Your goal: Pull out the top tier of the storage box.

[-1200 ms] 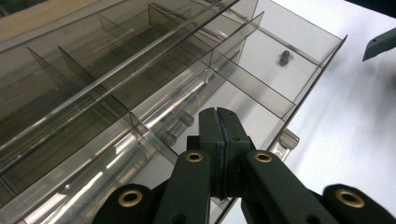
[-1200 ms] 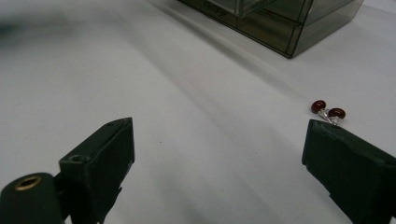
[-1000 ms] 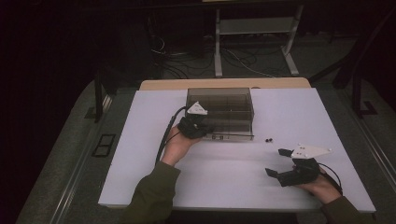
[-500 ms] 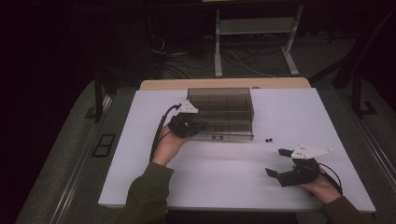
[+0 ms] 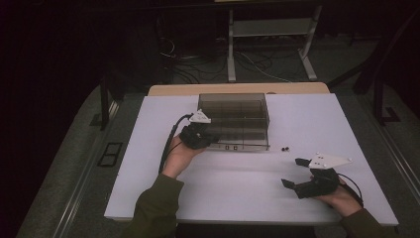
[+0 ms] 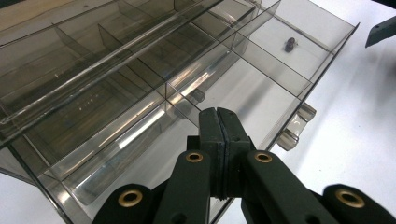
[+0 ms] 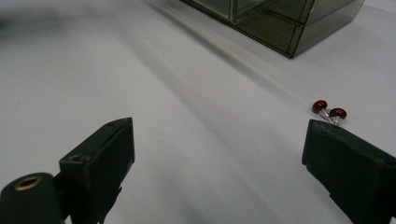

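A white table (image 5: 148, 198) is seen from above, with a smoky clear plastic organiser box (image 5: 233, 119) standing near the middle of its far edge. The left gripper (image 5: 210, 140) is held at the box's near left corner. Compared with a second ago, it has been shifted slightly to the left along the box front, while the right gripper (image 5: 292, 173) has been kept in place near the table's near right corner. This is judged to mean that a front drawer of the box has been drawn open or is being handled, so that small parts can be sorted into it.

In the left gripper view, the left gripper's jaws are pressed fully together above an open compartment, and nothing can be seen held between them. The drawer is divided into compartments; one small dark object (image 6: 290, 44) lies in the far end compartment, and the others look empty.

The right gripper's jaws are spread wide and hold nothing. Two small red beads (image 7: 329, 111) lie touching each other on the table, just in front of the box's near right corner and close to one right jaw.
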The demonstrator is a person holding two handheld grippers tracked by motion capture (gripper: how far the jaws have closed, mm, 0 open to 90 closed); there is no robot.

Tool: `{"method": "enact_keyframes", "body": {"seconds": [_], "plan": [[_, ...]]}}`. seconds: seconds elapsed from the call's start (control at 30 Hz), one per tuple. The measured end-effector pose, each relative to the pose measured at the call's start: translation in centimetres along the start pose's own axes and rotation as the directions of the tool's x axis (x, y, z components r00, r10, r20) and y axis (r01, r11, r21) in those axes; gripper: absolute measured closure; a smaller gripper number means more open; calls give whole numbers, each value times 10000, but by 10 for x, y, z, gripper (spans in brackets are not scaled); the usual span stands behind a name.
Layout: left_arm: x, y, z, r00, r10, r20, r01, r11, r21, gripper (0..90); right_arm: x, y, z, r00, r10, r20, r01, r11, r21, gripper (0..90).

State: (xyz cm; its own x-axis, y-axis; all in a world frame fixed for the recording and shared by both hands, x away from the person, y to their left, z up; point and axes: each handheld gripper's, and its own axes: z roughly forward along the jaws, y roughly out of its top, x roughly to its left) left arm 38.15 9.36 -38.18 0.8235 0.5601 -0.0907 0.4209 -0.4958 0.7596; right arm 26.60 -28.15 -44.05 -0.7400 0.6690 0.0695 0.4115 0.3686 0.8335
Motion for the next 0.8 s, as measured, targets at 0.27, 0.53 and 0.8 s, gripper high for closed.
{"method": "enact_keyframes", "body": {"seconds": [0.27, 0.53, 0.8], "plan": [[-4, 0, 0, 10000, 75, 35, -75, 10000, 41, 890, 0, 0, 0, 10000, -24, -11, 24, 10000, 11, 87], [-7, 0, 0, 9997, 134, 216, -136, 9999, 91, 890, 0, 0, 1, 10000, -12, -2, 12, 10000, 23, 87], [-7, 0, -1, 9996, 124, 265, -123, 9999, -14, 879, 0, 0, 0, 10000, -44, 5, 44, 10000, 21, 87]]}}
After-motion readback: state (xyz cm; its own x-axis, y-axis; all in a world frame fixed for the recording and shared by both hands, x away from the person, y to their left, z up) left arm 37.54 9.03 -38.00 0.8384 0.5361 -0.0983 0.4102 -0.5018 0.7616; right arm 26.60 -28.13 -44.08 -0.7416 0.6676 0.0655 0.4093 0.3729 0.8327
